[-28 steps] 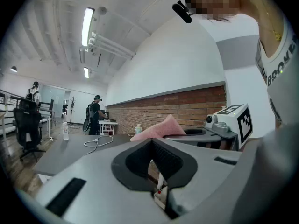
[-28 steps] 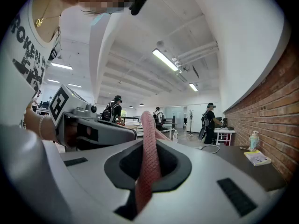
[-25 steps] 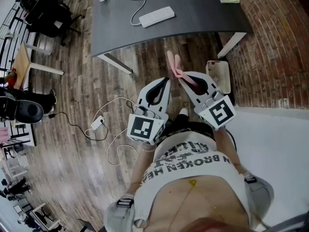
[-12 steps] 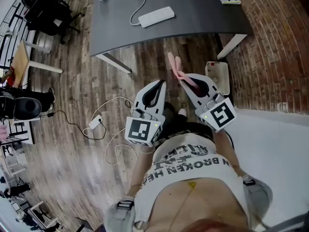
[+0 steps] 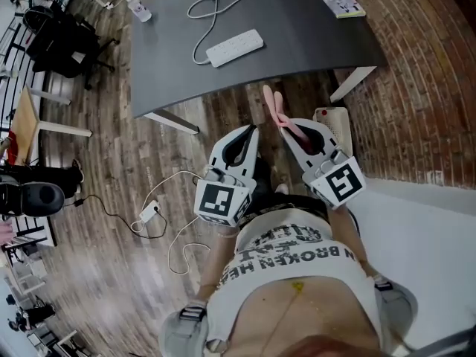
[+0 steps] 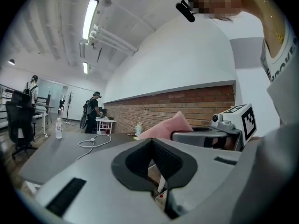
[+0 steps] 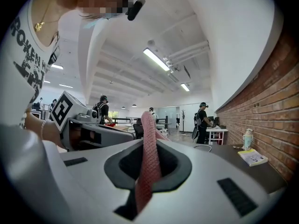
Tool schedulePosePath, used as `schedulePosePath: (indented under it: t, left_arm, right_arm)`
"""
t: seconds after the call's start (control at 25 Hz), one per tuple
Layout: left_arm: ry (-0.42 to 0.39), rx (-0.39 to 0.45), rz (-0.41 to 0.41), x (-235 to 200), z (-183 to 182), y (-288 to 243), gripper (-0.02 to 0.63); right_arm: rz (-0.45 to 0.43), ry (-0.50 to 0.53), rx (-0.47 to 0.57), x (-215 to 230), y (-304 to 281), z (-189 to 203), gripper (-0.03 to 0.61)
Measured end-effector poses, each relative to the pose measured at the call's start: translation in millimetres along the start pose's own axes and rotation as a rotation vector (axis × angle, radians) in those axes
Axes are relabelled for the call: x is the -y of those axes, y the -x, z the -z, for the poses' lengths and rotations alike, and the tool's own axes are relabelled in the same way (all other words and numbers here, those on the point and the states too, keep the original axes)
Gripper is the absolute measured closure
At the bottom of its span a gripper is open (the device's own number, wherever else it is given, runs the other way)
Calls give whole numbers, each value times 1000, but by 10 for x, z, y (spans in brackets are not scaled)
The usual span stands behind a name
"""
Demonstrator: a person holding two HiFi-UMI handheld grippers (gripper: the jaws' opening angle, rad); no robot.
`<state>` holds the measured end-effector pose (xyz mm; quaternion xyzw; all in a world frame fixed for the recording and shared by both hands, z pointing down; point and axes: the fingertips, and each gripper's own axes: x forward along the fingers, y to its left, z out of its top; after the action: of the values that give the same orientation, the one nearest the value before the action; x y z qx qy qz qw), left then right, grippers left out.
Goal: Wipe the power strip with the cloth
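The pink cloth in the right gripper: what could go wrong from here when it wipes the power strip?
1. The right gripper pinches the cloth by a thin fold, so it might slip out under pressure.
2. The power strip lies loose on the table; the left gripper is shut and empty, so the strip may slide.

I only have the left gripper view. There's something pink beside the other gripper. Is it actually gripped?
Observer: Yes. The right gripper view shows the right gripper shut on the pink cloth, which sticks up past its tips.
Operator: I see a cord on the table, but not what it leads to.
Observer: In the head view it runs to the white power strip, lying flat on that table with nothing touching it.
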<state>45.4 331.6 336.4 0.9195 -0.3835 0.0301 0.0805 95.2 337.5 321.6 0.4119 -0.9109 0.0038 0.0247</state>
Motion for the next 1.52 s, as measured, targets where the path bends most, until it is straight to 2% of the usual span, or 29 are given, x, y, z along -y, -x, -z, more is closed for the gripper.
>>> schedulePosePath:
  t: [0.24, 0.6, 1.08, 1.52]
  left_arm:
    - [-3, 18, 89, -399, -140, -556, 606]
    - [-21, -9, 123, -1050, -203, -908, 606]
    - [22, -25, 89, -1661, -126, -955, 606]
    - [40, -35, 21, -2065, -176, -1481, 606]
  right_arm:
    - [35, 17, -13, 421, -536, -12, 561]
    - [42, 9, -21, 692, -1290, 15, 561]
    - [11, 8, -69, 737, -1920, 146, 561]
    - [-110, 23, -82, 1176, -2476, 145, 561]
